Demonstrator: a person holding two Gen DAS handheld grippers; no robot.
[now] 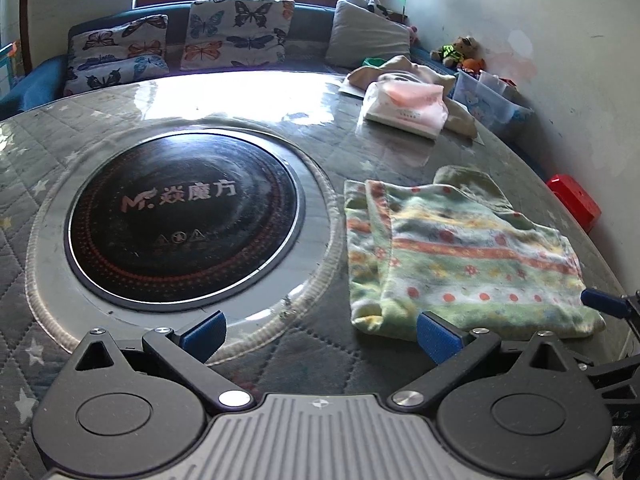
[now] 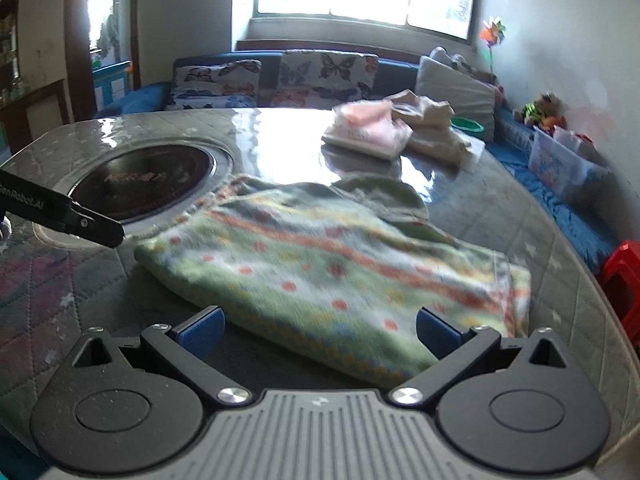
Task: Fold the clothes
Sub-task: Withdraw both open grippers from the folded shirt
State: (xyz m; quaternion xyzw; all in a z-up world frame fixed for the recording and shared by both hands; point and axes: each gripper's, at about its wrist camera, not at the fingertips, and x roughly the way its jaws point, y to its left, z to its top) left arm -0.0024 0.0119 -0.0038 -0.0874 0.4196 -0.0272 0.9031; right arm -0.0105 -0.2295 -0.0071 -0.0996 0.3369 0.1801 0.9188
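Left wrist view: 1 folded striped garment point(image 1: 460, 256) lies flat on the table point(image 1: 280, 344), just right of the round black burner point(image 1: 184, 220). 2 claws, left gripper point(image 1: 320, 334) and right gripper point(image 2: 320, 332), both spread wide, empty. Beyond the burner: 2 more folded clothes point(image 1: 412, 104).

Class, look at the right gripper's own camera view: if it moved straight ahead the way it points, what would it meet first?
Most likely the green patterned garment on the table. The right gripper is open, and the cloth's near edge lies just ahead between its fingers. Depth is hard to judge, so it might skim just over it.
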